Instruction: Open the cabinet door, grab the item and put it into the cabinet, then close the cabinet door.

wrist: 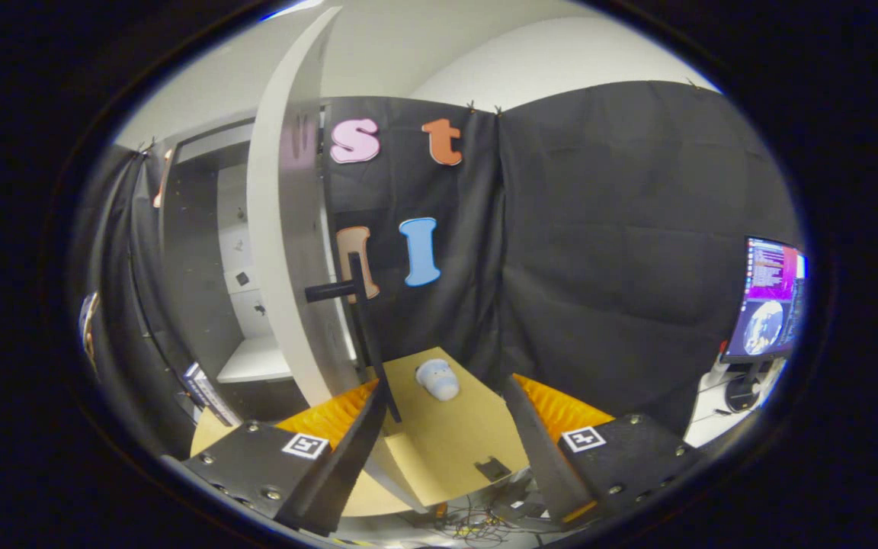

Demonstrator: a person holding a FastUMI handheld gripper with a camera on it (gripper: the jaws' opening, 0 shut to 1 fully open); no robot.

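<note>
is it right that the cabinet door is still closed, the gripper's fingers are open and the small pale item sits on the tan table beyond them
Not quite: in the gripper view the cabinet door stands open, its black handle just ahead of the fingers. The rest holds: the gripper is open on nothing, and the small pale item sits on the tan table beyond them.

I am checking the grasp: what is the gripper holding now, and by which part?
Nothing is held. The gripper is open; the door's black handle stands just by its left finger, and the small item lies beyond.

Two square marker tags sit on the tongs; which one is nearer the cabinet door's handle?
The marker tag beside the door handle; the other marker tag sits across the open tongs, farther from the handle.
</note>
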